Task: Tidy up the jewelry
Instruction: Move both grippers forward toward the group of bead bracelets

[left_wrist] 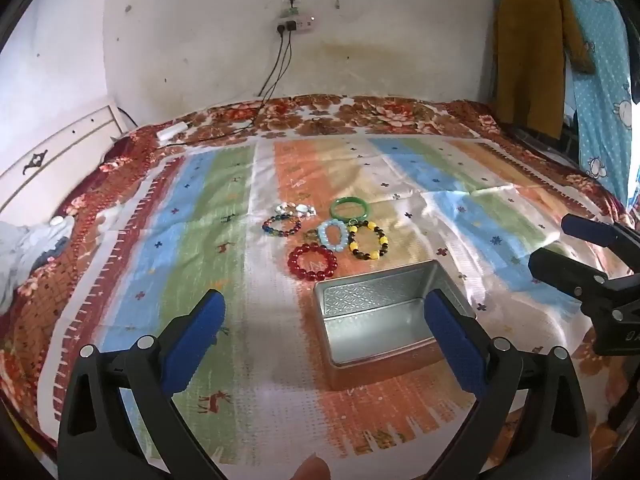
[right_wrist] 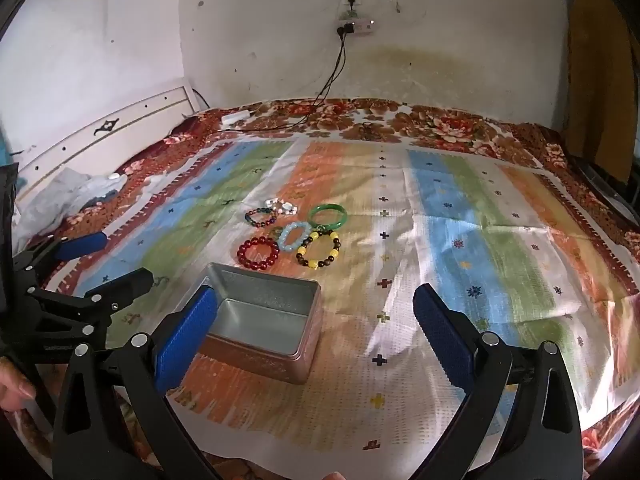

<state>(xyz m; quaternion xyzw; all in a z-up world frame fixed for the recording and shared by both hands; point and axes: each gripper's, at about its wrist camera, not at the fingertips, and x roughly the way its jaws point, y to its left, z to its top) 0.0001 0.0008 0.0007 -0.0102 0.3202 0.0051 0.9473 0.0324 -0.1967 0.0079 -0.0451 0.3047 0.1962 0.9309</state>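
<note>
1. We see the left gripper [left_wrist: 324, 320] filling the bottom of the left wrist view, its blue pads spread wide with nothing between them.
2. The right gripper [right_wrist: 314, 320] fills the bottom of the right wrist view, likewise spread wide and holding nothing.
3. A silver metal tin [left_wrist: 384, 320] sits open on the striped cloth [left_wrist: 200, 200], lower centre-right of the left wrist frame; in the right wrist view the tin [right_wrist: 264, 320] lies lower centre-left, partly behind the left blue pad.
4. Just above the tin we find the jewelry in a cluster: a red bead bracelet [left_wrist: 312, 262] nearest the tin, a pale blue bead bracelet [left_wrist: 333, 234] touching it, and a yellow-and-dark bead bracelet [left_wrist: 368, 240] to the right.
5. A green bangle [left_wrist: 350, 209] lies at the top right of the cluster; a multicoloured bead bracelet [left_wrist: 281, 225] and a white stone bracelet [left_wrist: 298, 209] lie at its left.
6. At the top centre, a wall socket [left_wrist: 295, 22] trails dark cables down to the bed.
</note>
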